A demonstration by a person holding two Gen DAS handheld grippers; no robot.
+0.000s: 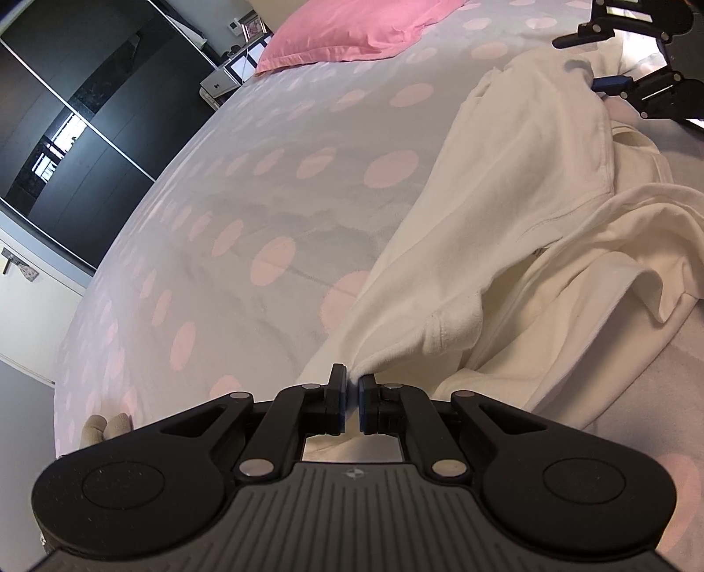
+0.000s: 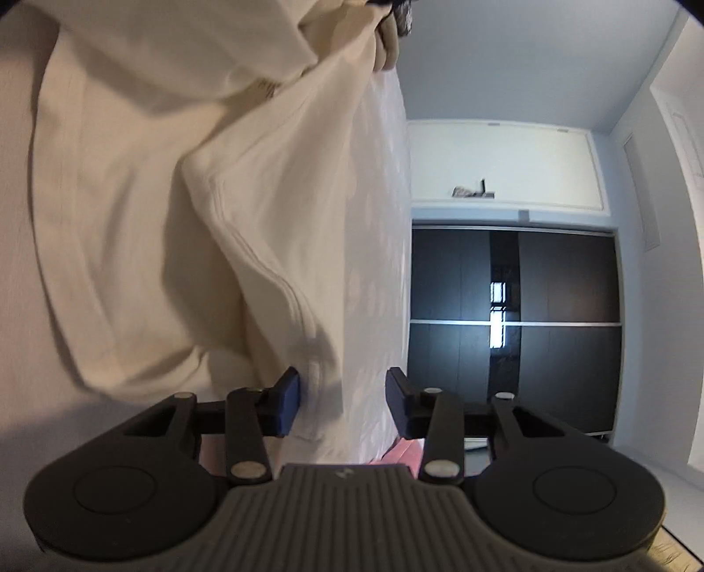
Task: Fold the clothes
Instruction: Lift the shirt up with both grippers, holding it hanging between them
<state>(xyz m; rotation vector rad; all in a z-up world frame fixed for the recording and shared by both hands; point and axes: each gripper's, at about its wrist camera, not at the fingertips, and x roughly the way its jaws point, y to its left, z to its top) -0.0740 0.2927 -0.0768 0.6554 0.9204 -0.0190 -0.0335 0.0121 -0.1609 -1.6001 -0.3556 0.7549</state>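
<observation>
One cream garment (image 1: 532, 185) lies rumpled on a bed cover (image 1: 246, 185) with pink dots. The left gripper (image 1: 351, 387) angles down, jaws clamped on a corner of the cloth, pulling it taut. The right gripper (image 2: 342, 396) is rolled sideways, its two blue pads standing apart around a hemmed edge of the garment, the left pad just beside the fabric. One pink pillow (image 1: 352, 31) lies beyond. A dark wardrobe (image 2: 515, 325) stands behind.

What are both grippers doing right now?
Left gripper: shut on the garment corner.
Right gripper: open, garment edge between the jaws, not pinched.
</observation>
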